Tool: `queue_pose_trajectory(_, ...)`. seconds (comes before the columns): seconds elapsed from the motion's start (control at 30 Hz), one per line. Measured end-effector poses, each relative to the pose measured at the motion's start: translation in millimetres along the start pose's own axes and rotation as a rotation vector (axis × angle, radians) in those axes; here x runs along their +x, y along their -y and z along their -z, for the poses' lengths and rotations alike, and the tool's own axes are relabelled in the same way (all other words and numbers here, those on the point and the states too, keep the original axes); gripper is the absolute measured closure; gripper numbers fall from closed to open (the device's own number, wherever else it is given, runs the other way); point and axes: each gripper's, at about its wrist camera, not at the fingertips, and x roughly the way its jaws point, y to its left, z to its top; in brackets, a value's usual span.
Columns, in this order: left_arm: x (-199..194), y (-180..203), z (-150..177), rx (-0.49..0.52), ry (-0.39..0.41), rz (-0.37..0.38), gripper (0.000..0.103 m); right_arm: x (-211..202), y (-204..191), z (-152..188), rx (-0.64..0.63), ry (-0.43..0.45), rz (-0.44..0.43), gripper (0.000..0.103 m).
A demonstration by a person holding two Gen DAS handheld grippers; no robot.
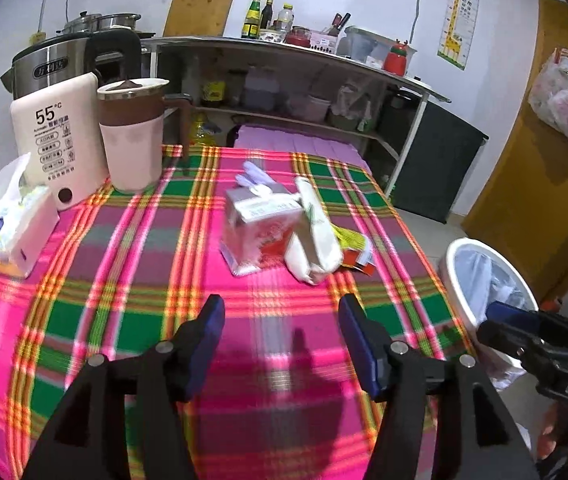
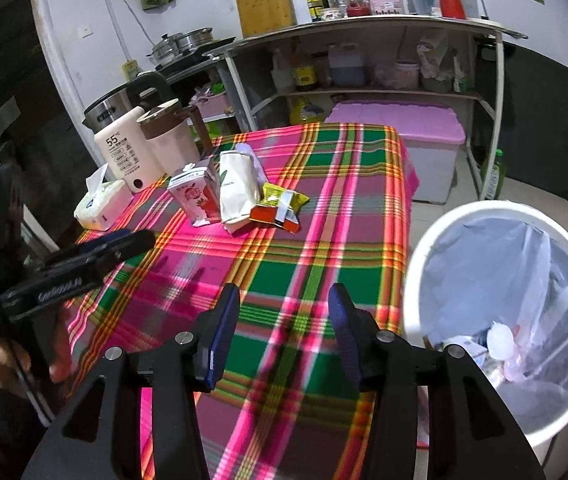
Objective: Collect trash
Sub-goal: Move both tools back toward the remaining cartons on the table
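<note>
Right wrist | bin (image 2: 415, 264) beside table (image 2: 323, 240) | carton (image 2: 198, 196), bag (image 2: 236, 188), wrapper (image 2: 280, 206) clustered

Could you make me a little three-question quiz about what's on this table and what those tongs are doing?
1. True or false: the left tongs and the right tongs are both empty.
2. Which piece lies nearest the white bin? A. the pink carton B. the white pouch C. the yellow-and-red wrapper
3. Fill in: the bin is lined with a clear plastic ____.

Key: 1 true, both stand open over the plaid cloth with nothing between them. 2 C. 3 bag.
</note>
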Motion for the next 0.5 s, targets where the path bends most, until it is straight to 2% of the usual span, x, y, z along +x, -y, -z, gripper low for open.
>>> queue_pose_trajectory(0.5, 54.8, -30.6, -34.3, 0.141, -0.015, 0.076, 0.035, 45.7, -5.3, -14.6, -0.009, -0.052, -0.018, 0.055)
